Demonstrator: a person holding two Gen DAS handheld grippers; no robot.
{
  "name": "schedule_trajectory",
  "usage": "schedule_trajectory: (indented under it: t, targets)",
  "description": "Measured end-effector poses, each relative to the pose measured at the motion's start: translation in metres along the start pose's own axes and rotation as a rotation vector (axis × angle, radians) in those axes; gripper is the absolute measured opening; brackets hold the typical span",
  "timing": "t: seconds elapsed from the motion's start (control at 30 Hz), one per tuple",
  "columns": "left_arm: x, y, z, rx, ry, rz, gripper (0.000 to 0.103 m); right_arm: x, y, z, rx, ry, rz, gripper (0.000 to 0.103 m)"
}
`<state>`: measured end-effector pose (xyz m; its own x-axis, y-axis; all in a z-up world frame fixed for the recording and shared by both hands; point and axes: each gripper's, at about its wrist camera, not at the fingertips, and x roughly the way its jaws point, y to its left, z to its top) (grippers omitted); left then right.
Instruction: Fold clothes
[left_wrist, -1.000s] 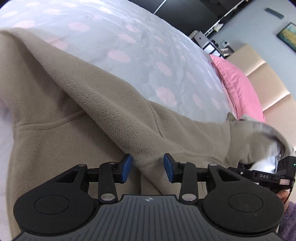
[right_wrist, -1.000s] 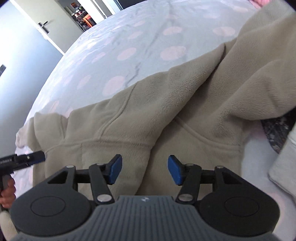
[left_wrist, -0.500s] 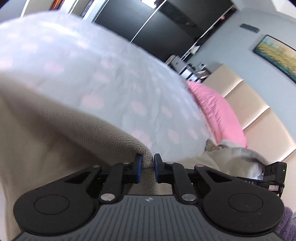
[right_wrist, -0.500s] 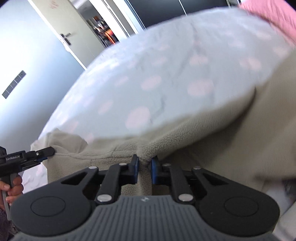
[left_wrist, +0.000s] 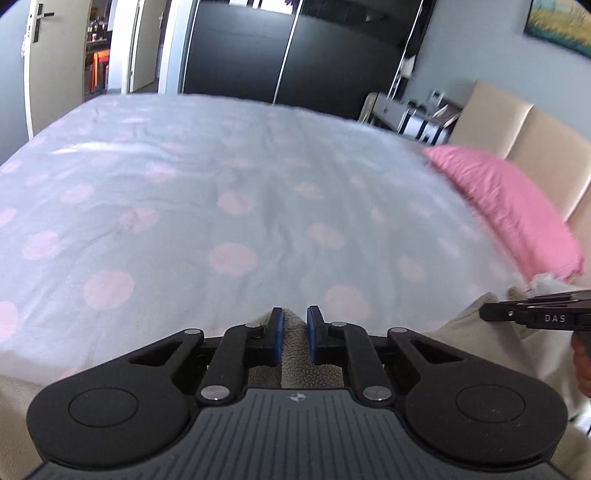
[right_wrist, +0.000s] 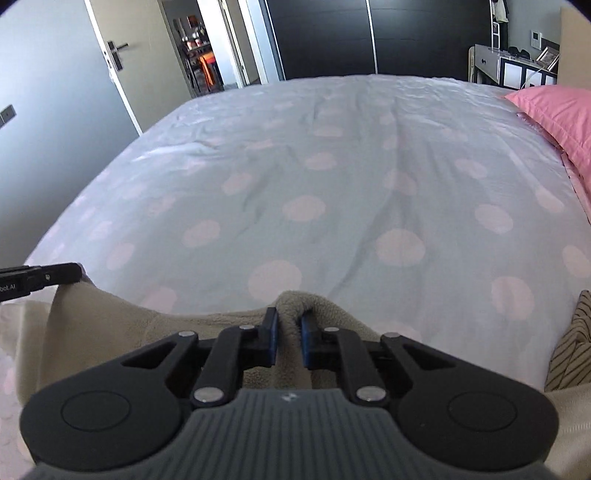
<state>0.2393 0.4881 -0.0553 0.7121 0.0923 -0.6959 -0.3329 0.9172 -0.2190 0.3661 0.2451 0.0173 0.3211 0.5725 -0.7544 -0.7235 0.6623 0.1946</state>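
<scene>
A beige fleece garment (left_wrist: 293, 350) lies at the near edge of the bed, most of it hidden under the gripper bodies. My left gripper (left_wrist: 294, 325) is shut on a pinched fold of the fleece, which bulges up between its blue pads. My right gripper (right_wrist: 288, 325) is shut on another fold of the same beige fleece garment (right_wrist: 306, 301). Both folds are raised off the bedspread. In the left wrist view the right gripper's tip (left_wrist: 535, 315) shows at the right edge over the fleece. The right wrist view shows the left one's tip (right_wrist: 40, 278) at the left edge.
The bed's pale bedspread with pink dots (left_wrist: 236, 206) spreads ahead. A pink pillow (left_wrist: 506, 206) lies at the right against a beige headboard (left_wrist: 535, 136). A striped cloth (right_wrist: 570, 350) sits at the right edge. Dark wardrobe doors (right_wrist: 369, 37) and an open doorway stand beyond.
Both grippers closed on folds of the fleece, then lifted and carried them across the bed. The spread-out garment has dropped out of view and the bedspread fills both views.
</scene>
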Motion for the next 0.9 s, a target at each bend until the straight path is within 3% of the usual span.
schedule_trajectory:
  t: [0.2, 0.47, 0.57, 0.6, 0.63, 0.73, 0.9]
  targets:
    - [0.061, 0.032, -0.032, -0.016, 0.091, 0.016, 0.011, 0.088, -0.024, -0.019, 0.023, 0.136, -0.006, 0.014]
    - [0.082, 0.050, -0.045, -0.058, 0.117, 0.015, 0.014, 0.122, -0.039, -0.033, 0.071, 0.154, 0.028, 0.017]
    - [0.066, 0.043, -0.036, -0.044, 0.117, 0.036, 0.017, 0.109, -0.037, -0.026, 0.079, 0.154, 0.031, 0.023]
    - [0.055, 0.039, -0.033, -0.026, 0.102, 0.057, 0.019, 0.099, -0.038, -0.024, 0.080, 0.139, 0.030, 0.032]
    - [0.043, 0.035, -0.031, -0.002, 0.081, 0.079, 0.023, 0.089, -0.038, -0.021, 0.082, 0.124, 0.030, 0.045]
    - [-0.004, 0.023, -0.030, 0.094, -0.003, 0.121, 0.040, 0.047, -0.039, -0.015, 0.063, 0.064, 0.019, 0.052]
    - [-0.078, -0.011, -0.043, 0.218, -0.025, -0.003, 0.051, -0.026, -0.034, -0.025, 0.024, 0.015, 0.051, 0.055]
